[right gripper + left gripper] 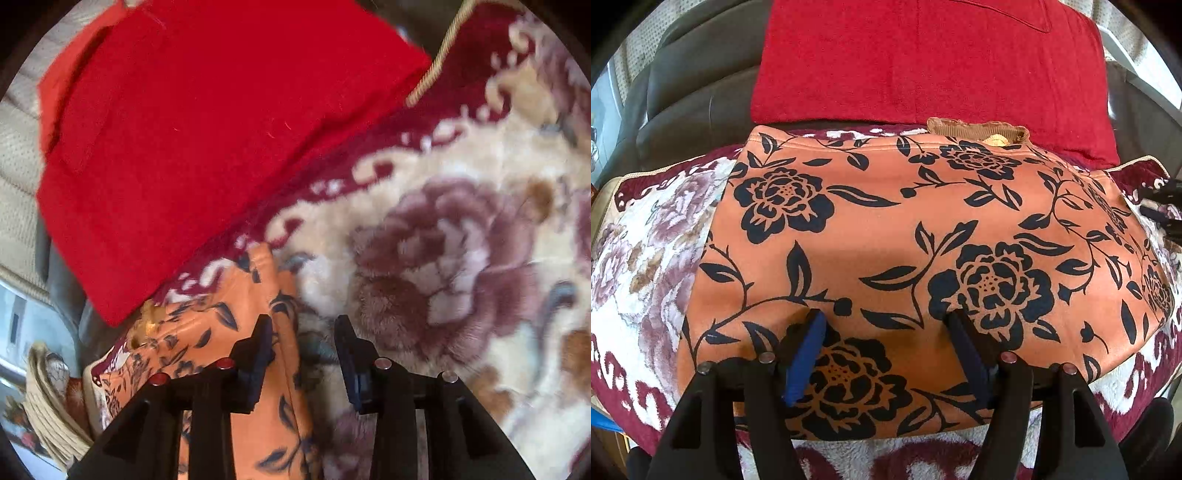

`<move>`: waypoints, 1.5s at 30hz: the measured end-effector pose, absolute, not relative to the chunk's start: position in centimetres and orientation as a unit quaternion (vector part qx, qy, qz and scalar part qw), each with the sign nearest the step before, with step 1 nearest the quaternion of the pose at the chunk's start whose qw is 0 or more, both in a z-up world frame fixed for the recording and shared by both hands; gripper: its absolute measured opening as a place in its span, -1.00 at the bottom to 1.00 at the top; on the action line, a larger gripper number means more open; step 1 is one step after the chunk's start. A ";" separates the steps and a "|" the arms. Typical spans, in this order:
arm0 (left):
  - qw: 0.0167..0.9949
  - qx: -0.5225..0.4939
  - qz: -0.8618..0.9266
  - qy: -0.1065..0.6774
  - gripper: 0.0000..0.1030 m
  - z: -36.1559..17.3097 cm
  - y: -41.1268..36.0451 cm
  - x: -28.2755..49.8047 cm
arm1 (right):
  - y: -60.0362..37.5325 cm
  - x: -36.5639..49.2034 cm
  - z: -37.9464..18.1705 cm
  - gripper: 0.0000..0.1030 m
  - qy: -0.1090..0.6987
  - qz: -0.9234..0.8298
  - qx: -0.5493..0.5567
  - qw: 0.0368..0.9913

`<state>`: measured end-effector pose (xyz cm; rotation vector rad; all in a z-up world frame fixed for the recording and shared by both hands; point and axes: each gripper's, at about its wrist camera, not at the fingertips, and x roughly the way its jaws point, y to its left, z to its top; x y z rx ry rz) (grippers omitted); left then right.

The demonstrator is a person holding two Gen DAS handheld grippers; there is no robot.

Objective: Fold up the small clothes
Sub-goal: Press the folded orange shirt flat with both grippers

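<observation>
Orange garment (886, 240) with black flower print, spread flat and filling the middle of the left wrist view, from the brown ribbed collar band (975, 129) at upper centre down to the lower edge near the bottom of the frame. In the right wrist view (258, 387), only a strip of it, running from centre down to the bottom left of centre, its edge against the fleece.

Left gripper (886, 325) low in the frame, jaws spread wide, both fingers over the lower part of the garment, fingertips (812, 332) seemingly resting on the cloth; nothing pinched between them. Right gripper (304, 332) at bottom centre of its own view, jaws parted with a clear gap; left finger over the orange edge, right finger over the fleece, nothing clamped. Same gripper glimpsed dark and blurred at the right edge of the left wrist view (1163, 214).

Beneath everything, a fleece blanket (461, 240), cream with mauve roses and a maroon scrolled border, trimmed with beige cord (436, 62). Folded red cloth (923, 62) just beyond the collar, across the top of the left view; upper left in the right view (203, 129). Grey cushioned seat (683, 92) at upper left.
</observation>
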<state>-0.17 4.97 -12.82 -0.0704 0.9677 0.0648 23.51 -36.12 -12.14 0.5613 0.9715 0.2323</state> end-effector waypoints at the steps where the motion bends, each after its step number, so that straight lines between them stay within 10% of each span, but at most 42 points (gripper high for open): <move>1: 0.884 -0.033 0.032 0.465 0.36 -12.8 4.9 -0.1 | -35.5 22.4 -11.4 -0.24 0.454 0.130 0.270 0.839; 3: 0.883 -0.030 0.033 0.466 0.36 -12.8 4.8 -0.1 | -34.9 20.4 -10.5 -0.24 0.446 0.177 0.290 0.828; 5: 0.882 -0.031 0.032 0.469 0.36 -12.9 4.8 0.0 | -33.0 18.9 -11.4 0.46 0.461 0.221 0.299 0.805; 10: 0.875 -0.033 0.030 0.482 0.36 -12.7 4.9 -0.1 | -34.1 18.3 -16.3 0.05 0.493 0.158 0.357 0.777; 18: 0.886 -0.071 0.064 0.454 0.36 -11.0 8.6 -3.5 | -31.4 13.5 -14.0 0.34 0.471 0.213 0.339 0.786; 21: 0.871 -0.094 0.084 0.475 -0.19 -12.9 12.0 -5.1 | -31.6 12.0 -15.8 0.34 0.478 0.202 0.349 0.780; 27: 0.861 -0.120 0.091 0.486 -0.58 -12.0 14.2 -7.7 | -33.6 8.1 -15.7 0.37 0.451 0.196 0.373 0.787; 32: 0.871 -0.102 0.127 0.463 -0.31 -9.9 14.4 -7.1 | -35.3 4.5 -17.1 0.44 0.463 0.171 0.426 0.758; 34: 0.879 -0.096 0.124 0.451 0.34 -8.8 14.8 -5.5 | -35.5 4.4 -18.2 0.47 0.476 0.158 0.447 0.740; 41: 0.882 -0.108 0.104 0.448 0.37 -8.4 17.1 6.3 | -35.1 5.8 -18.7 0.58 0.467 0.152 0.460 0.740; 42: 0.873 -0.105 0.108 0.464 0.31 -9.0 17.4 8.1 | -34.9 6.1 -18.6 0.58 0.466 0.154 0.459 0.741; 45: 0.851 -0.137 0.110 0.494 -0.86 -11.0 19.9 11.7 | -34.3 6.9 -18.8 0.58 0.462 0.148 0.460 0.744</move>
